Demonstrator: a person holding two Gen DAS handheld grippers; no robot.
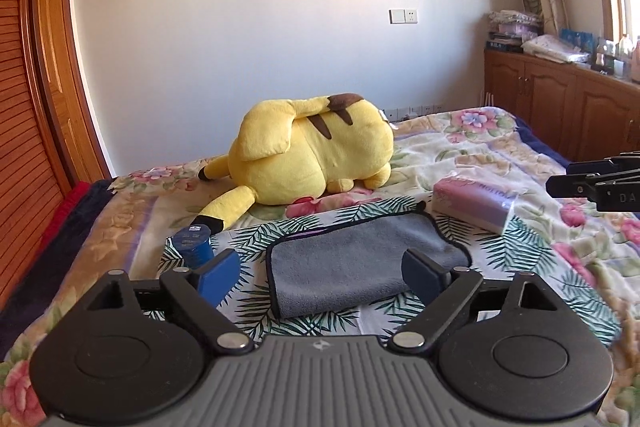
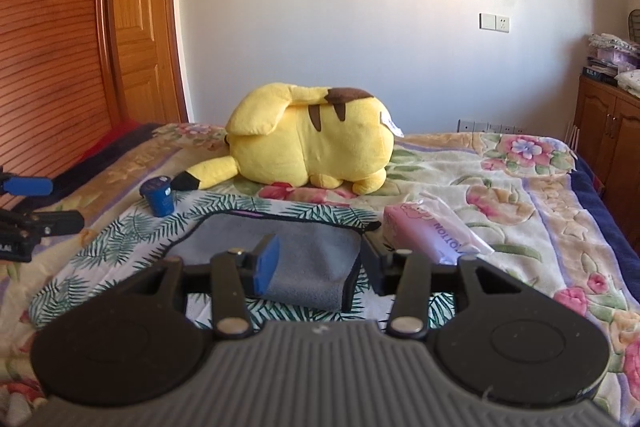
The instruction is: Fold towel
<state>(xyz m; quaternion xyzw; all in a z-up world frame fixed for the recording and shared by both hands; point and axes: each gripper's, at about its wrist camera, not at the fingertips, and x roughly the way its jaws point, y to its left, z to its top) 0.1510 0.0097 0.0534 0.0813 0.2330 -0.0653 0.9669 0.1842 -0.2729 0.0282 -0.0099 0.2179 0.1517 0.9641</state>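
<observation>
A grey towel (image 1: pixel 360 259) with dark edging lies folded on a leaf-patterned cloth (image 1: pixel 520 251) on the bed; it also shows in the right wrist view (image 2: pixel 304 255). My left gripper (image 1: pixel 324 277) is open and empty, held just short of the towel's near edge. My right gripper (image 2: pixel 320 263) is open and empty, its fingers on either side of the towel's near right corner, above it. Each gripper shows at the edge of the other's view: the right one (image 1: pixel 592 183), the left one (image 2: pixel 36 207).
A yellow plush toy (image 1: pixel 316 155) lies behind the towel. A blue cylinder (image 1: pixel 194 241) stands left of the towel. A pink tissue pack (image 1: pixel 476 203) lies to the right. Wooden cabinets (image 1: pixel 560 99) line the right wall, a wooden door (image 1: pixel 52 39) the left.
</observation>
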